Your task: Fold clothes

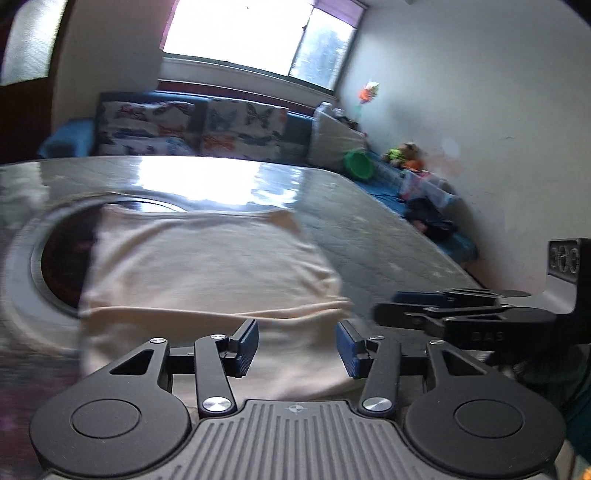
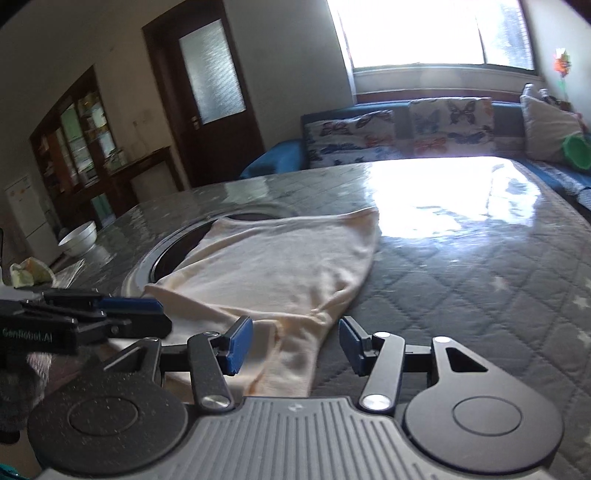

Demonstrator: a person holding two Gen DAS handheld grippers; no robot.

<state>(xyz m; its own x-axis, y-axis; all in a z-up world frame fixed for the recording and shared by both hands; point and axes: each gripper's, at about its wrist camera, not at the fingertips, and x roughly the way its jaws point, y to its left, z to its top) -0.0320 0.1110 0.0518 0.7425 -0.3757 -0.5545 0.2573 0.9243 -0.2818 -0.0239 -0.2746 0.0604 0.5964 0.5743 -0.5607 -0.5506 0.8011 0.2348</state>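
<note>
Cream garment [image 1: 207, 266] lies spread at centre frame on the quilted surface [image 2: 461, 258], partly covering a round dark recess [image 1: 62, 258]. Left tongs [image 1: 297, 345] stand wide open, empty, over its near hem. Right tongs [image 2: 295, 345] likewise open, empty, at its lower corner. Fabric judged light, limp, prone to bunching; best gripped at near hem corners

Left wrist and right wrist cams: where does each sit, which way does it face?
Left wrist: on the left gripper, looking forward over the cream garment toward the window; own open fingers show, right gripper at right edge.
Right wrist: on the right gripper, same heading over the garment's right side; left gripper at left edge.
Shared: garment, quilted table, butterfly cushions, window.
</note>
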